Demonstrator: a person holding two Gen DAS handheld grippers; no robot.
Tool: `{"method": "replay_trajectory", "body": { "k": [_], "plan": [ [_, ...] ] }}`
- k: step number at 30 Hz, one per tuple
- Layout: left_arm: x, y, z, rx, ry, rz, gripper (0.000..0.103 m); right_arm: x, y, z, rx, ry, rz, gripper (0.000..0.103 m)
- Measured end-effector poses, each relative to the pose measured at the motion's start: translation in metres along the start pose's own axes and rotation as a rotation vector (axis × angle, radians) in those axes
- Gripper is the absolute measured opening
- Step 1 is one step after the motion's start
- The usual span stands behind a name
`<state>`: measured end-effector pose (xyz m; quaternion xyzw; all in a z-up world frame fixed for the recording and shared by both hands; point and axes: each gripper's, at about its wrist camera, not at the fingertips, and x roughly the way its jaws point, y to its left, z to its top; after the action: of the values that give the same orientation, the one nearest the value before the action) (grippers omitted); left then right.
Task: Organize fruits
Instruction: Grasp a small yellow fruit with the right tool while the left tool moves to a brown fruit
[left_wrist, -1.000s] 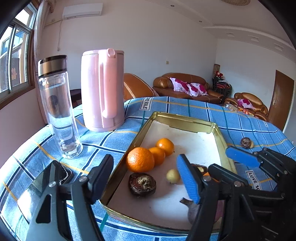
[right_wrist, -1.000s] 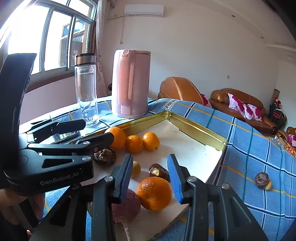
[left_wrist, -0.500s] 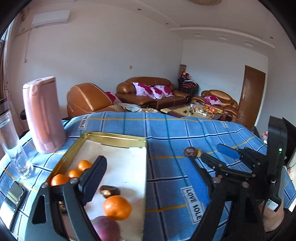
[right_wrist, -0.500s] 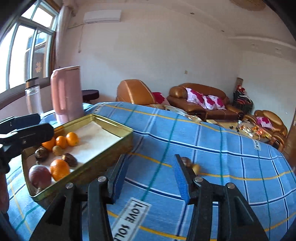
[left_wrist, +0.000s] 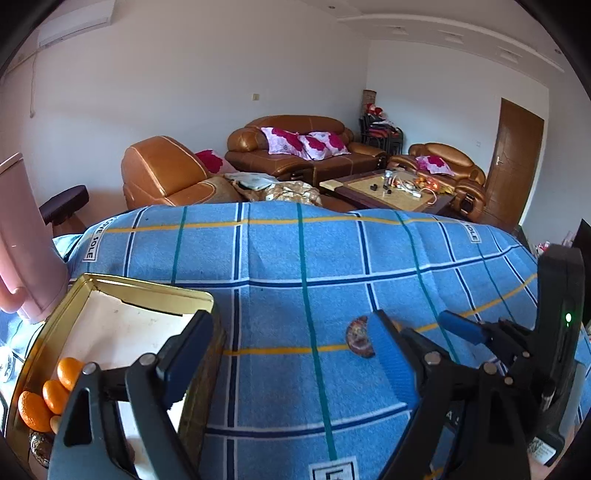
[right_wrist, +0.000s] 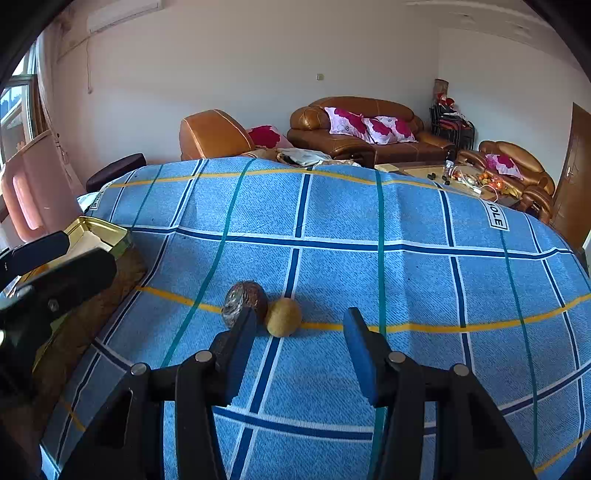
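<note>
Two loose fruits lie side by side on the blue checked cloth: a dark wrinkled fruit (right_wrist: 245, 302) and a small yellow-brown fruit (right_wrist: 283, 317). My right gripper (right_wrist: 299, 347) hovers just short of them, open and holding nothing; its left fingertip overlaps the dark fruit in view. The left wrist view shows the dark fruit (left_wrist: 358, 338) half hidden behind a blue pad of my left gripper (left_wrist: 291, 354), which is wide open and holds nothing. At the left, the gold tray (left_wrist: 147, 291) holds small oranges (left_wrist: 55, 391).
A pink kettle (right_wrist: 29, 195) stands behind the tray (right_wrist: 99, 229) at the far left. The left gripper's black body (right_wrist: 55, 266) reaches in over the tray. Beyond the table's far edge are brown sofas and a coffee table.
Both grippers have swung right, away from the tray and its fruit, to the two loose fruits on the cloth. The left jaws stand wider than a second ago.
</note>
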<state>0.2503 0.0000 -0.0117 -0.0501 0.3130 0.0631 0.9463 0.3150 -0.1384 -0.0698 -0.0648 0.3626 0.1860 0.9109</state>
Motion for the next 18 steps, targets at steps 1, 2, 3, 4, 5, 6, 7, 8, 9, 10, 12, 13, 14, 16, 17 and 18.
{"method": "replay_trajectory", "body": {
  "k": [1,2,3,4,5,6,7,8,9,10,12,13,14,16,17,18],
  "plan": [
    [0.004,0.002,0.002,-0.014,0.002,0.014,0.088,0.004,-0.001,0.0,0.007,0.004,0.0,0.051],
    [0.009,0.004,0.003,-0.026,-0.001,0.025,0.088,0.008,-0.001,0.001,0.011,0.009,-0.001,0.05],
    [0.013,0.004,0.004,-0.036,-0.003,0.031,0.088,0.012,-0.002,0.001,0.016,0.016,-0.002,0.049],
    [0.018,0.005,0.003,-0.038,0.003,0.029,0.088,0.016,-0.003,0.001,0.026,0.033,0.006,0.047],
    [0.022,0.005,0.001,-0.039,0.007,0.023,0.088,0.018,-0.005,0.002,0.037,0.04,0.018,0.046],
    [0.026,0.007,-0.001,-0.041,0.014,0.022,0.088,0.019,-0.007,0.002,0.045,0.039,0.027,0.046],
    [0.03,0.008,-0.003,-0.044,0.024,0.018,0.088,0.019,-0.007,0.003,0.045,0.038,0.033,0.045],
    [0.034,0.009,-0.005,-0.048,0.034,0.006,0.088,0.019,-0.007,0.003,0.045,0.041,0.039,0.045],
    [0.038,0.011,-0.006,-0.053,0.043,-0.001,0.088,0.021,-0.007,0.004,0.045,0.05,0.048,0.044],
    [0.041,0.012,-0.006,-0.061,0.051,-0.007,0.088,0.023,-0.007,0.003,0.047,0.061,0.061,0.044],
    [0.044,0.013,-0.007,-0.065,0.06,-0.03,0.088,0.027,-0.007,0.004,0.053,0.072,0.087,0.044],
    [0.045,0.013,-0.008,-0.064,0.062,-0.033,0.088,0.027,-0.007,0.004,0.051,0.078,0.096,0.044],
    [0.046,0.012,-0.009,-0.059,0.066,-0.037,0.088,0.028,-0.005,0.004,0.044,0.087,0.106,0.044],
    [0.046,0.01,-0.01,-0.042,0.073,-0.042,0.088,0.032,0.0,0.003,0.027,0.11,0.114,0.041],
    [0.046,0.01,-0.011,-0.034,0.072,-0.043,0.088,0.033,0.003,0.002,0.017,0.119,0.11,0.038],
    [0.044,0.011,-0.01,-0.029,0.065,-0.04,0.088,0.033,0.003,0.002,0.013,0.121,0.113,0.034]
  ]
}}
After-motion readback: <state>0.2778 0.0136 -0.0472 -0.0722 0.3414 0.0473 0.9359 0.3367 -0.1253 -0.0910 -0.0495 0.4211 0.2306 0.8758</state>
